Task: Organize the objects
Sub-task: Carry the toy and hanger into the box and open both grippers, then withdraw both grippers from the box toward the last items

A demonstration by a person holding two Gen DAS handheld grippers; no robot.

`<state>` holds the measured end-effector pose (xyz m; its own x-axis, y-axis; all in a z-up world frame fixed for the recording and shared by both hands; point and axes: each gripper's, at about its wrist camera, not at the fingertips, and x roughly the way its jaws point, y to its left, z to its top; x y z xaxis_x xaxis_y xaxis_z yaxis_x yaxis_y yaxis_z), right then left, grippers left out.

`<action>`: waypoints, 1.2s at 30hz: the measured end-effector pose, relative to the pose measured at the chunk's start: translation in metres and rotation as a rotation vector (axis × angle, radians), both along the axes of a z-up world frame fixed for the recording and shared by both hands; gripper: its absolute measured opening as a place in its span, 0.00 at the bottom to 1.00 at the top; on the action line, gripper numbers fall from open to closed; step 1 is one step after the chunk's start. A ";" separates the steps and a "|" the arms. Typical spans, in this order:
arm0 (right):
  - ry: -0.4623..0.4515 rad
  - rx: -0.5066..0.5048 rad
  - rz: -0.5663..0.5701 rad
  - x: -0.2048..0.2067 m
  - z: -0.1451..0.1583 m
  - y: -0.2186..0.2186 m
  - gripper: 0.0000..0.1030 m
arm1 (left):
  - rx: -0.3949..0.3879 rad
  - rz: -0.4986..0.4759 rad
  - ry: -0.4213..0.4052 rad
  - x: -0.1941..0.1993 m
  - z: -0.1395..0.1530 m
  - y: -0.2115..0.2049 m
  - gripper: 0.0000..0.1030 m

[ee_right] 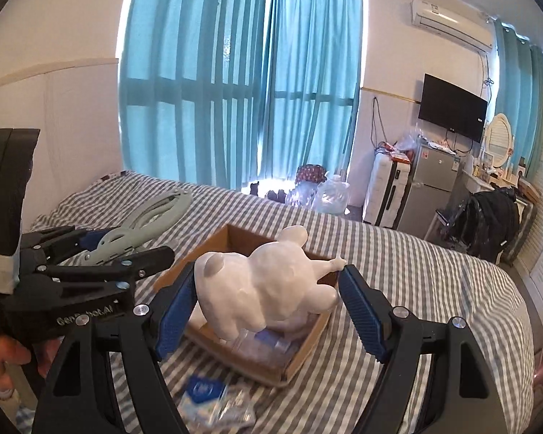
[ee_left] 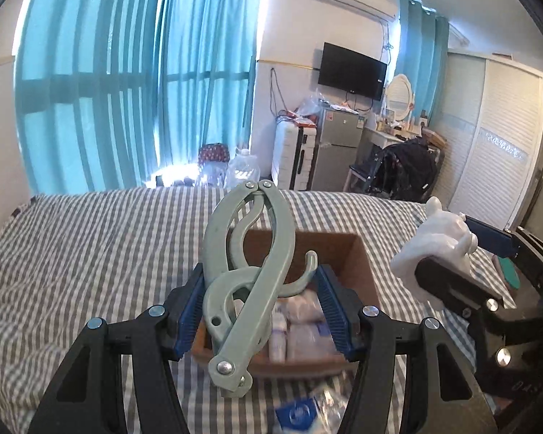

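Blue-padded fingers [ee_left: 190, 311] of the left gripper [ee_left: 259, 307] fill the lower part of the left wrist view, clamped on a grey-green folding hanger [ee_left: 248, 282]. Hanger stands nearly upright between the pads, long axis running from low near the camera to its hinged top farther out, hook end curling toward the right pad.

Right gripper [ee_right: 268, 296] is closed on a white figurine [ee_right: 260, 282], held across the pads with its long axis roughly left to right; a thin limb touches the right pad.

Both loads hang above a cardboard box [ee_right: 300, 358] that rests on the striped bed [ee_right: 416, 275]. In the left wrist view the box [ee_left: 358, 253] lies directly ahead of and below the hanger; in the right wrist view it lies directly beneath the figurine. Judgement: the figurine appears nearer the box opening, so the right hand looks better placed to release first, while the upright hanger would likely need tilting to fit.

Box contents are white and blue packets [ee_left: 300, 325], blurred and partly screened by both held items; their count cannot be told. A blue-and-white packet [ee_right: 206, 390] lies on the bed just before the box, blurred. How much free space remains in the box is not visible.
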<state>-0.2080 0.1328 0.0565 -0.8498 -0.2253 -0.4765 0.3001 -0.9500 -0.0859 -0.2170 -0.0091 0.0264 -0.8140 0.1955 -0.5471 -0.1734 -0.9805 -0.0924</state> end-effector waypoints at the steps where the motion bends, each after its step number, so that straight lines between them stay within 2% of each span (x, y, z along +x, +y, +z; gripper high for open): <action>1: 0.002 0.002 -0.005 -0.007 0.000 -0.001 0.75 | -0.003 -0.002 -0.002 -0.008 -0.001 0.001 0.59; 5: -0.009 0.013 0.002 -0.039 -0.005 -0.006 0.75 | -0.022 0.015 -0.012 -0.036 -0.012 0.003 0.59; 8: -0.027 0.013 -0.016 -0.065 -0.013 -0.007 0.75 | -0.019 0.025 -0.050 -0.057 -0.030 0.002 0.59; 11: -0.081 -0.007 -0.048 -0.088 -0.032 -0.004 0.75 | -0.079 0.028 -0.111 -0.074 -0.058 0.010 0.59; 14: -0.125 0.008 -0.073 -0.109 -0.057 -0.003 0.75 | -0.103 0.014 -0.147 -0.079 -0.082 0.017 0.59; 19: -0.176 0.003 -0.078 -0.126 -0.087 0.004 0.75 | -0.096 -0.004 -0.175 -0.086 -0.109 0.020 0.59; 24: -0.196 -0.026 -0.085 -0.127 -0.103 0.012 0.76 | -0.076 0.000 -0.205 -0.084 -0.126 0.021 0.59; 28: -0.195 -0.055 -0.078 -0.120 -0.100 0.016 0.79 | -0.080 -0.002 -0.219 -0.078 -0.128 0.024 0.61; 30: -0.175 -0.062 -0.078 -0.111 -0.091 0.018 0.89 | -0.078 -0.003 -0.216 -0.072 -0.122 0.024 0.64; 35: -0.130 -0.066 -0.085 -0.084 -0.056 0.021 0.91 | -0.068 0.012 -0.151 -0.048 -0.085 0.015 0.90; 36: -0.118 -0.068 -0.088 -0.075 -0.045 0.023 0.91 | -0.068 0.016 -0.133 -0.041 -0.075 0.015 0.92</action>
<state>-0.2832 0.1553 0.0113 -0.8067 -0.1875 -0.5604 0.2195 -0.9756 0.0104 -0.2579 0.0057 -0.0488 -0.7363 0.1419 -0.6616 -0.1484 -0.9878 -0.0468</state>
